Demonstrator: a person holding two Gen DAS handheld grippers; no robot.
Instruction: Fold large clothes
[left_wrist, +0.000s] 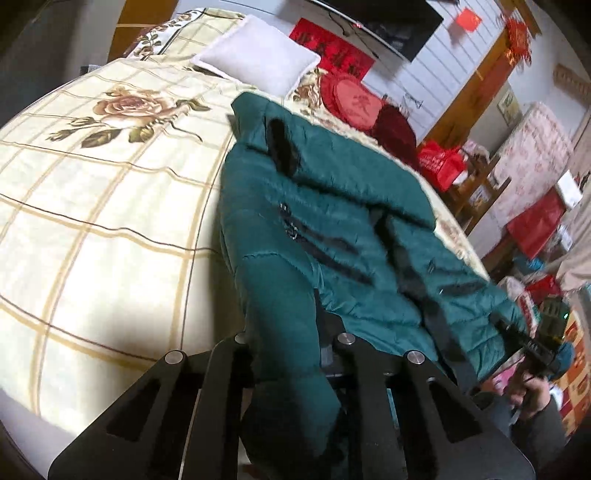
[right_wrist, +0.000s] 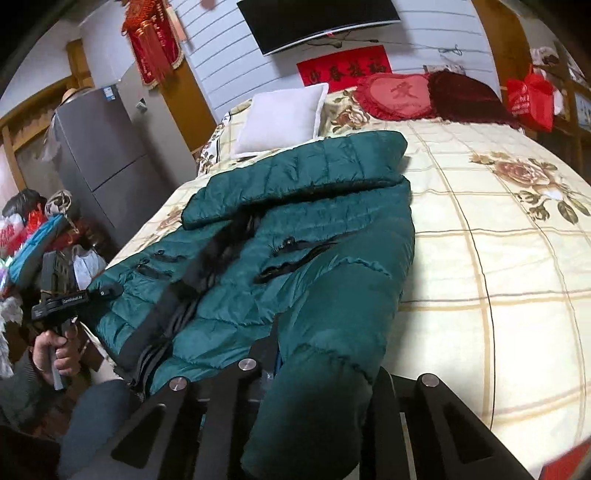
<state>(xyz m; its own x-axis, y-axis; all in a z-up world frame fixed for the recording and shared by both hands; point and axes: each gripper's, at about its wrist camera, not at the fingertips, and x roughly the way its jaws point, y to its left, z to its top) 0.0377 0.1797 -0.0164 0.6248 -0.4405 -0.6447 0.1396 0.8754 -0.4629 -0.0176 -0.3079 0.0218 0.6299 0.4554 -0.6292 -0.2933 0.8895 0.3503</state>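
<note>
A sleeve of the jacket on the bed is being clamped by each gripper, left and right.

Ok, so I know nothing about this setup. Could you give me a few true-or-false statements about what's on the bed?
1. The jacket is dark green. True.
2. A white pillow lies beyond the jacket. True.
3. The bedspread is plain blue. False: it is cream with a check pattern and roses.
4. Both grippers are empty. False: the left gripper and the right gripper each hold a part of the jacket.
5. The screen on the wall shows a picture. False: it is dark.
</note>
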